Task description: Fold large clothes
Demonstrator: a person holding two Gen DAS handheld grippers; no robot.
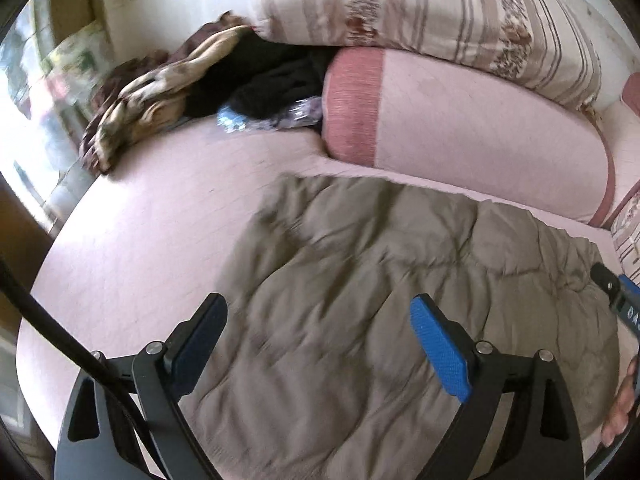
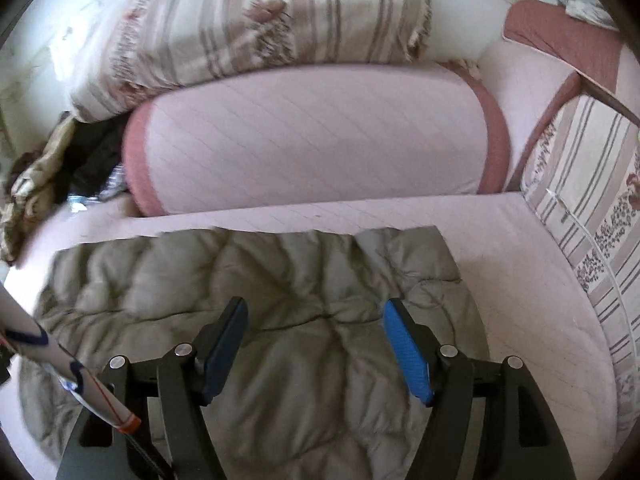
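Blue pads up front, jaws apart on both tools; the left gripper (image 1: pixel 320 322) hangs above the jacket (image 1: pixel 380 300) with nothing between its fingers, and the right gripper (image 2: pixel 316 326) is just as wide and empty, the grey quilting showing clean through the gap; both released, then. That jacket lies flat on the pink seat (image 1: pixel 160 220), a padded olive-grey slab with one straight edge squared up to the bolster (image 2: pixel 312 148); likely a fold laid down and let go, which would explain why neither tool grips it. It sits mid-seat, clear of the striped cushion (image 2: pixel 600 240) on the right, so there looks to be room to turn another flap. Over in the left view, a heap of brown and black clothes (image 1: pixel 168 92) waits at the far end, well apart from the jacket; probably the pile still to do. At the right edge of that view the person's hand (image 1: pixel 624 400) wraps the other tool's handle.
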